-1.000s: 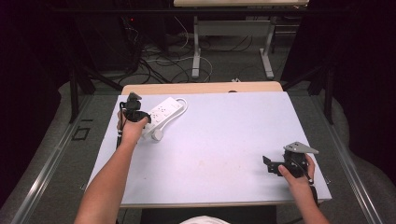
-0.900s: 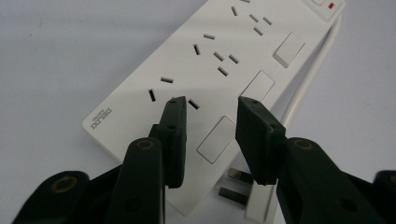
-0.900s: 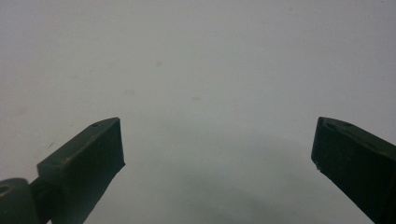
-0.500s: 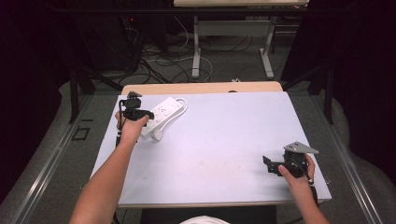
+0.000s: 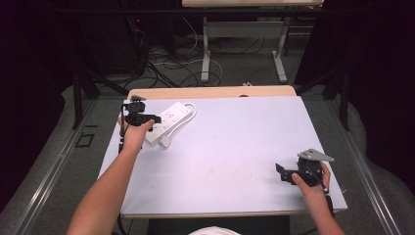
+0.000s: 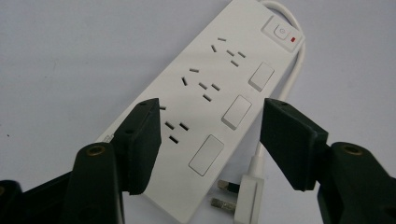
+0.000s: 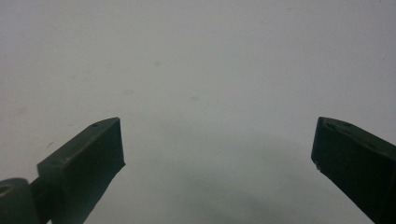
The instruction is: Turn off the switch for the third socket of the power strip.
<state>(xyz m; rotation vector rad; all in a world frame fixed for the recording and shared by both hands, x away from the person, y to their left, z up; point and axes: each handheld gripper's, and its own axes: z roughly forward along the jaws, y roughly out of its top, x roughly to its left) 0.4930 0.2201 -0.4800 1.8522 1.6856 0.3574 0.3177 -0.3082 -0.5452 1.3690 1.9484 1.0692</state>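
Observation:
A white power strip (image 5: 169,119) lies at the table's far left, its cord looping around the far end. In the left gripper view the power strip (image 6: 205,93) shows several sockets, three white switches and a main button with a red light, and its plug (image 6: 246,196) lies beside it. My left gripper (image 5: 152,121) hovers over the strip's near end, open, with the jaws straddling the strip (image 6: 210,126). My right gripper (image 5: 281,172) rests open near the table's front right, over bare tabletop (image 7: 215,135), with nothing between the jaws.
The pale table (image 5: 235,147) has a wooden strip along its far edge (image 5: 210,91). Beyond it are cables on the floor (image 5: 171,63) and the legs of another table (image 5: 205,49). Dark curtains stand at both sides.
The left gripper has shifted slightly toward the power strip. The right gripper has stayed in place.

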